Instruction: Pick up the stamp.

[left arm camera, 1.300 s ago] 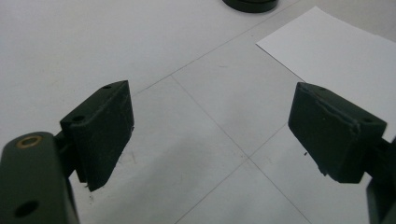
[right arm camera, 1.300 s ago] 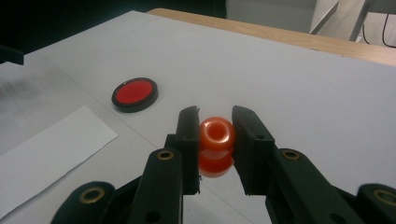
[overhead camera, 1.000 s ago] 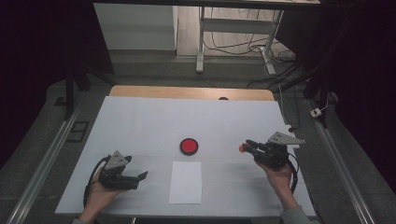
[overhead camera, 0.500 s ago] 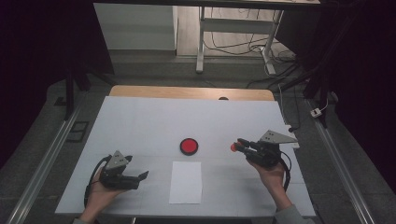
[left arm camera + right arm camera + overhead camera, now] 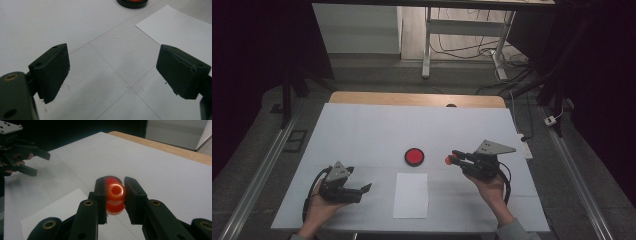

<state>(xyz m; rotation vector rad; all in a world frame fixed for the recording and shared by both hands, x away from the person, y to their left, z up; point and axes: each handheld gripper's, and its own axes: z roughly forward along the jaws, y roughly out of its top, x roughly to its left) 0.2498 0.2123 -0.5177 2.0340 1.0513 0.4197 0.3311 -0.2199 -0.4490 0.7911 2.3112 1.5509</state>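
Observation:
My right gripper (image 5: 452, 159) is shut on a small red-orange rounded piece (image 5: 447, 160) and holds it just above the table, a little to the right of a red disc with a black rim (image 5: 414, 156). In the right gripper view the piece (image 5: 115, 192) sits pinched between both pads and shows a hole at its end. A white sheet of paper (image 5: 411, 195) lies in front of the disc. My left gripper (image 5: 365, 189) rests on the table at the front left, open and with nothing in it (image 5: 112, 67), pointing toward the paper (image 5: 180, 30) and the disc (image 5: 132, 2).
The white tabletop (image 5: 362, 135) has a wooden strip (image 5: 412, 99) along its far edge. Metal rails run down both sides. Beyond the table are a frame's legs and cables (image 5: 472, 45) on the floor.
My right gripper has carried the red-orange piece leftward, closer to the red disc. The left gripper has stayed where it was.

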